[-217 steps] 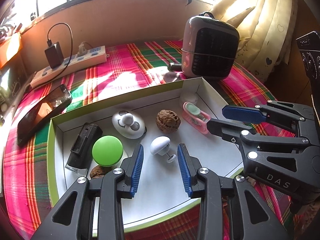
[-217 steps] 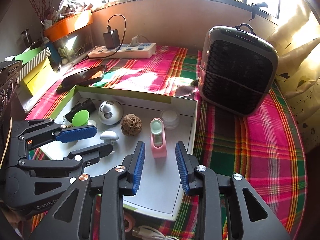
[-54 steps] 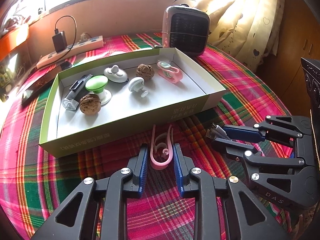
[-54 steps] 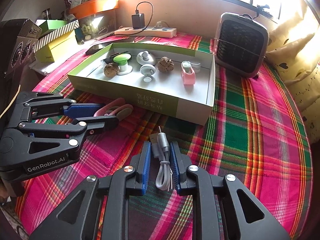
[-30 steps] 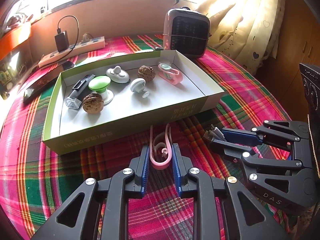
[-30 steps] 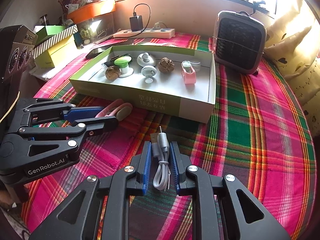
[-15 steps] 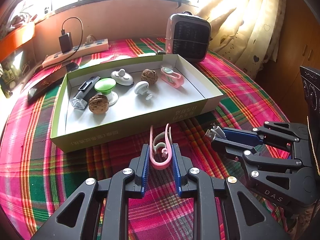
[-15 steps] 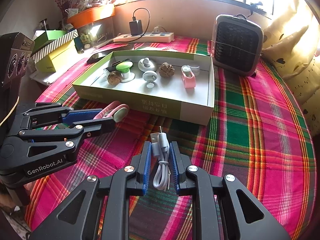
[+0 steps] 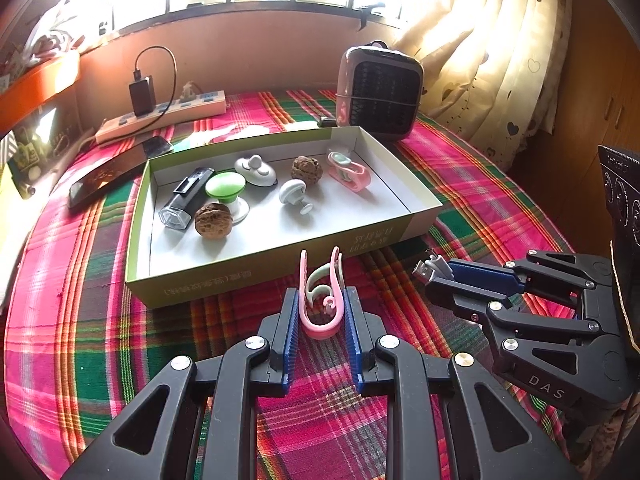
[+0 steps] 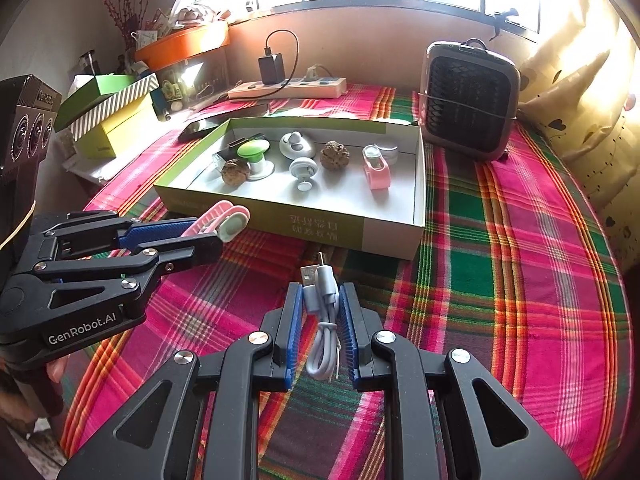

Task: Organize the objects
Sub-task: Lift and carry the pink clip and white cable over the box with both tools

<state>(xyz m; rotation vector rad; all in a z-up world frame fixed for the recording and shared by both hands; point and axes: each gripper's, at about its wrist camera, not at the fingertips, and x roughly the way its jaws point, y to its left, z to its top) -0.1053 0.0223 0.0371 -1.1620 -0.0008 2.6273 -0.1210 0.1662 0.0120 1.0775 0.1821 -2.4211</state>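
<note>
While the pink clip point(image 9: 320, 308) is being pinched by the left gripper point(image 9: 320, 336) and the coiled cable point(image 10: 322, 320) by the right gripper point(image 10: 320, 332), both are being carried short of the box point(image 9: 280, 264) ahead; release inside it is judged next.

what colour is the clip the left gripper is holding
Pink, with a pale mint-green inner piece. The clip shows best in the left wrist view, pinched in the left gripper.
</note>
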